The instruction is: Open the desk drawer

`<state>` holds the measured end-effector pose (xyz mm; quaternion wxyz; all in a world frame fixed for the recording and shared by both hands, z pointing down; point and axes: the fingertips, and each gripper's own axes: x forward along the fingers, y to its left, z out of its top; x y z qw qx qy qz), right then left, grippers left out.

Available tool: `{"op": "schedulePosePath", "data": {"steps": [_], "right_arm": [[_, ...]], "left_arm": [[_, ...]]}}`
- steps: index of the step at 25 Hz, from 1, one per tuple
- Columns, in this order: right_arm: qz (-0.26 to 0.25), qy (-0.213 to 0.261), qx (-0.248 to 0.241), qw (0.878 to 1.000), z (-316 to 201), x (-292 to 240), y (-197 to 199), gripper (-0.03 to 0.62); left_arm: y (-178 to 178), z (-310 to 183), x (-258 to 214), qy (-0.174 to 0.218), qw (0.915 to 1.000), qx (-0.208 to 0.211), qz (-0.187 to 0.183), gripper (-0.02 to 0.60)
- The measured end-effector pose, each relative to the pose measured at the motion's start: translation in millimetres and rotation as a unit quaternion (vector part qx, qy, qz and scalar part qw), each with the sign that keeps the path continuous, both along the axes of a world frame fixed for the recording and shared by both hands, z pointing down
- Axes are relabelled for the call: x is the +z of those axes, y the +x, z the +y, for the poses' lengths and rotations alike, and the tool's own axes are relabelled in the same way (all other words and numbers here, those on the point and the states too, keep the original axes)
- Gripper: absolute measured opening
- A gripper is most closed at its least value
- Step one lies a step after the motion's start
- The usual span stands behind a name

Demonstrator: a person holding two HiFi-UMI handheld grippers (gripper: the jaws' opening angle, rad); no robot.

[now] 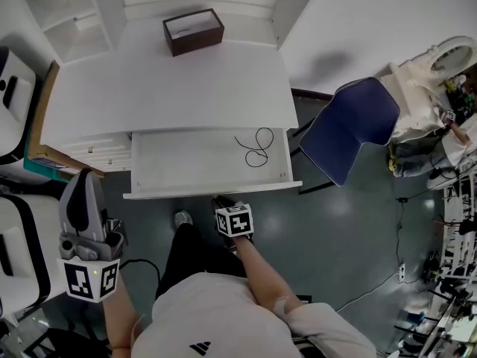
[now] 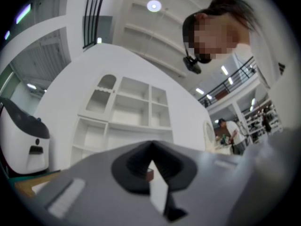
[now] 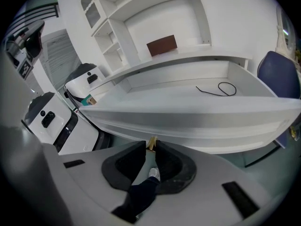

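At the person's knees, the right gripper (image 3: 151,144) pinches the front lip of the drawer (image 1: 216,191); the left gripper (image 2: 151,145), closed on nothing, hangs aside. The shallow white drawer stands well out from under the desk (image 1: 171,88), so the pull looks finished and letting go probably comes next. Only a black cord (image 1: 255,148) lies inside.

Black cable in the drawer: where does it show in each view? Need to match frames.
Head view: the black cable lies looped at the right end of the open drawer.
Right gripper view: right of centre, on the drawer floor.
Left gripper view: not in it.
Shared landmark: the white shelf unit, which shows in all three views.
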<state>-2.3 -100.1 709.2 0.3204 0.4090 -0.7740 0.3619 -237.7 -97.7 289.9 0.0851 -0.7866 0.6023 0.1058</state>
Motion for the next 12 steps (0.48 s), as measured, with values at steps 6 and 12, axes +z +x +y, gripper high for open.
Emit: {"op": "schedulePosePath", "data": {"steps": [6,12], "right_arm": [[-0.018,0.06,-0.014,0.998,-3,-39,13,0.0],[-0.035,0.122,0.013,0.992,-17,-88,39,0.0]], "left_arm": [[22,1,-6,0.007,0.9998,0.016,0.0,0.006],[43,1,-12,0.013,0.9994,0.032,-0.002,0.006]]}}
